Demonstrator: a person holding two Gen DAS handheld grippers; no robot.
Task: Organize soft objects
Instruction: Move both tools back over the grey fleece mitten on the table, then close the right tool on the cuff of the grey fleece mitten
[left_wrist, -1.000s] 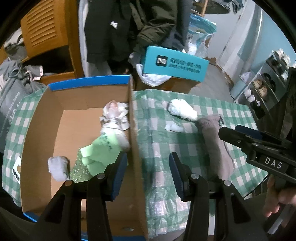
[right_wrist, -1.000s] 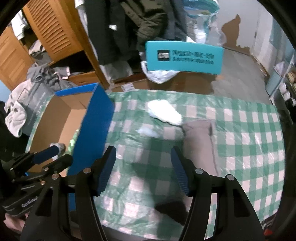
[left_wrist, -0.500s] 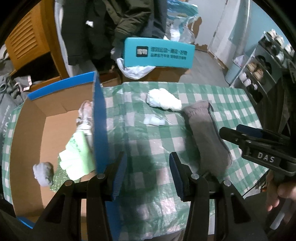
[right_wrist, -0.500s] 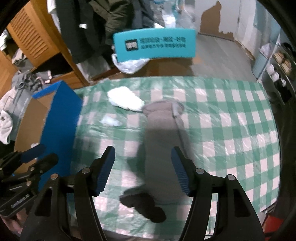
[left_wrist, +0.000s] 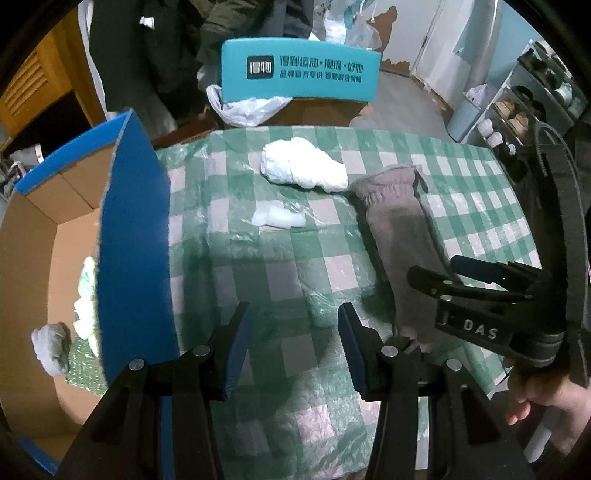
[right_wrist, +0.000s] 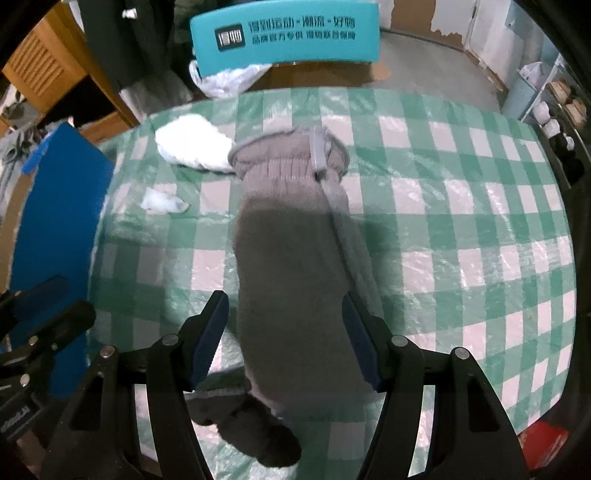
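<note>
Right claw (right_wrist: 282, 332) has swung over from the box side and now straddles the grey sock (right_wrist: 295, 236), jaws wide apart, one each side of its lower half, not yet gripping. Sock lies flat on the checked desk (right_wrist: 461, 221). Left claw (left_wrist: 293, 345) has slid off the cardboard box (left_wrist: 133, 229), now over bare cloth, open and empty. White cloth bundle (left_wrist: 301, 170) and small white scrap (left_wrist: 277, 219) remain out. Likely next: close on sock, carry to box.

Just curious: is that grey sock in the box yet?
No. The sock lies stretched flat on the checked cloth, outside the box, between the right gripper's open fingers.
</note>
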